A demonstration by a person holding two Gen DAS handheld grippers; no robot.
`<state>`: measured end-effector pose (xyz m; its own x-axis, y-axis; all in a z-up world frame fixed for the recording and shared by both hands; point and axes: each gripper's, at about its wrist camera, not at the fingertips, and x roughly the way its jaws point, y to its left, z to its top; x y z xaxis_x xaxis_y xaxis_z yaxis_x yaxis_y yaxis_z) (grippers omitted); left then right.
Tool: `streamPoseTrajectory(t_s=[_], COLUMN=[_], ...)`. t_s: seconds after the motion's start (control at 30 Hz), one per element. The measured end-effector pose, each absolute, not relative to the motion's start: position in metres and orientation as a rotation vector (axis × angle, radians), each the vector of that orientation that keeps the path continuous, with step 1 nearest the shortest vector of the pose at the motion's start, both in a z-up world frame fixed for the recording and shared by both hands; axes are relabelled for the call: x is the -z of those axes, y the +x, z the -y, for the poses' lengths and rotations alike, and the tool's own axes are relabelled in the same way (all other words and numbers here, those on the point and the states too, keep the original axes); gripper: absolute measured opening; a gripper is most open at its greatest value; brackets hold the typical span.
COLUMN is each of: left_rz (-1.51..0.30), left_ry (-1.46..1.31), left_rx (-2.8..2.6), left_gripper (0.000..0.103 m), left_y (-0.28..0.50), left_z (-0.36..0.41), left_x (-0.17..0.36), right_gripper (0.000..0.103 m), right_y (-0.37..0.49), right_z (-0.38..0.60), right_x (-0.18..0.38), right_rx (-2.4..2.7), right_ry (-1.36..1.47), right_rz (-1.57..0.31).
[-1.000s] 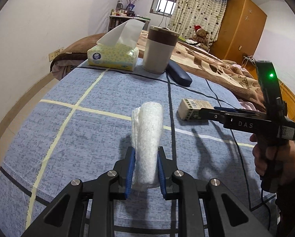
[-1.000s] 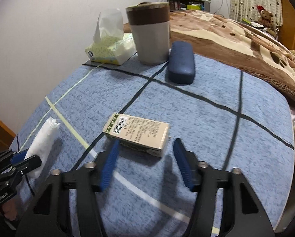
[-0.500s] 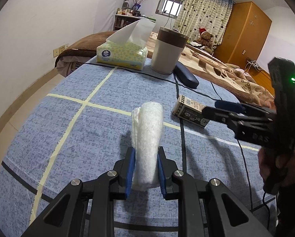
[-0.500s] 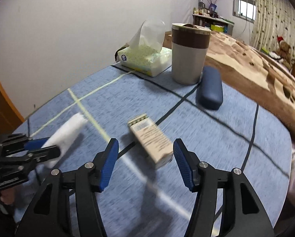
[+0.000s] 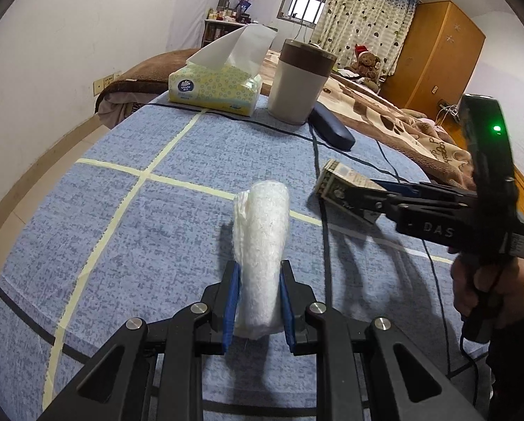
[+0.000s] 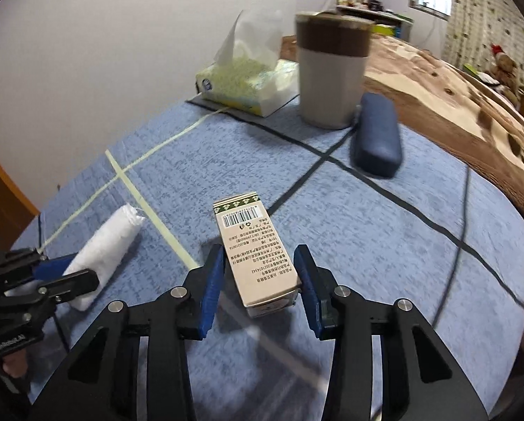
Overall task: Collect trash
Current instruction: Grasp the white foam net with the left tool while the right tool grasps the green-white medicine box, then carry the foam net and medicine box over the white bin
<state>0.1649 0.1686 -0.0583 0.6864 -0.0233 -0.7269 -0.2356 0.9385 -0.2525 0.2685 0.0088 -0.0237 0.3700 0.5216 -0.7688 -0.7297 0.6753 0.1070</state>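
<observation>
Between the right gripper's (image 6: 260, 280) blue pads lies the small printed carton (image 6: 253, 245), long axis running straight out along the fingers, barcode end away from the hand. Jaws have just been closing around it; the right pad looks to touch the carton's near corner, the left pad stands just clear (so not yet a firm pinch, as far as I can judge). In the left wrist view the carton's far end seems tipped up off the blue checked tablecloth (image 5: 121, 210).

Left gripper (image 5: 258, 301): clenched on the rolled white tissue wad (image 5: 262, 245), roll pointing forward out of the jaws.

Judgement: right hand is the nearer one to the carton; alignment suits a squeeze across its narrow width. Lidded bin (image 6: 330, 66) stands at the far edge, beside the tissue box (image 6: 241, 80) and dark blue case (image 6: 376, 144).
</observation>
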Motion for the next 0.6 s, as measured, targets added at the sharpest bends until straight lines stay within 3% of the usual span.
streamPoseTrajectory(t_s=[0.6], left_rz=[-0.782], left_ry=[-0.269], left_rx=[0.000], left_gripper=[0.022], left_y=[0.117], left_z=[-0.076], left_x=[0.016], right_gripper=[0.038], right_y=[0.174], right_z=[0.121], right_x=[-0.003], right_rx=[-0.647], right_ry=[-0.045], right_rz=[-0.830])
